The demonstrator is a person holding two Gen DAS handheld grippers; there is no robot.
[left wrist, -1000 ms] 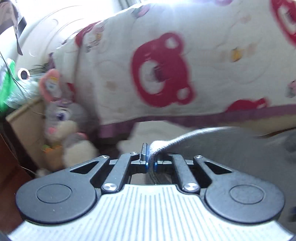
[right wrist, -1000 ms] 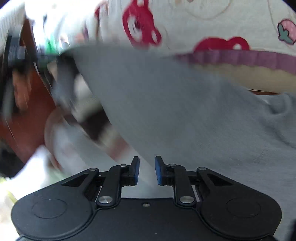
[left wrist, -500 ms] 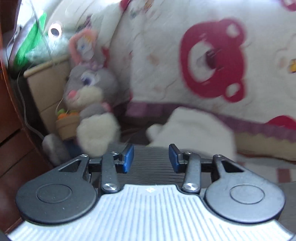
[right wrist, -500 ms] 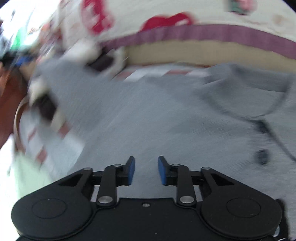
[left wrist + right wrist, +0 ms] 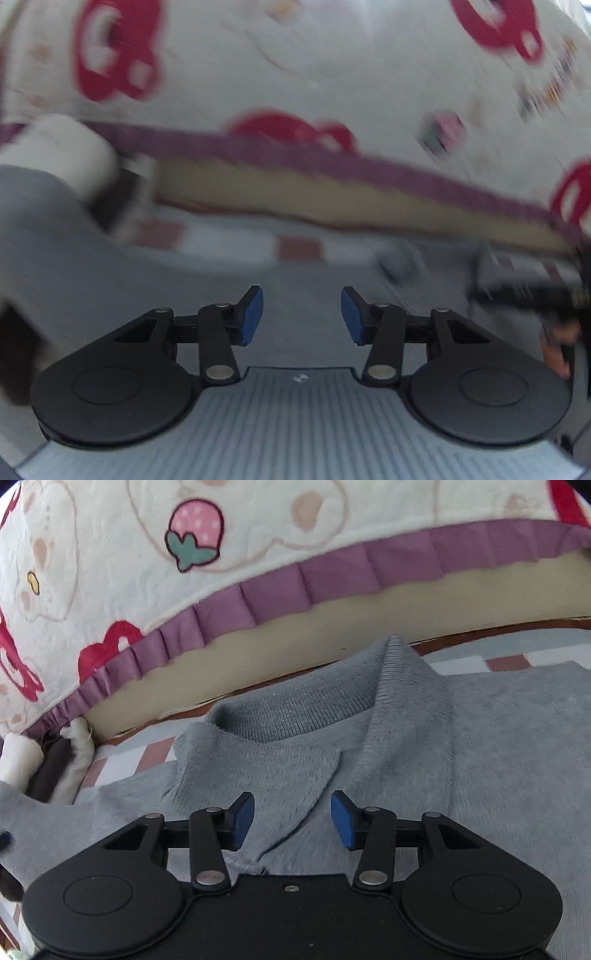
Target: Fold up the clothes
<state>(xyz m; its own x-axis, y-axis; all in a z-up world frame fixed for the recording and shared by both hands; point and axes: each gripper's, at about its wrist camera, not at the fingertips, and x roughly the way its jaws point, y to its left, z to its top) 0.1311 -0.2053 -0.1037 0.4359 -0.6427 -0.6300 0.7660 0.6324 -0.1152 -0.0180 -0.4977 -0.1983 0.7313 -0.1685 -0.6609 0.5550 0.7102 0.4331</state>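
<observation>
I can read no words, numbers, labels or brand names in either of my views. The only mark is a tiny pale emblem (image 5: 298,377) on the ribbed grey housing just behind my left gripper (image 5: 302,316), too small and blurred for me to make out.

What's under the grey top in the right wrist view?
The grey top lies spread on a checked cover of red-brown, white and grey squares, showing past its collar and left edge. Whatever lies beneath the top's middle is hidden by the fabric.
</observation>
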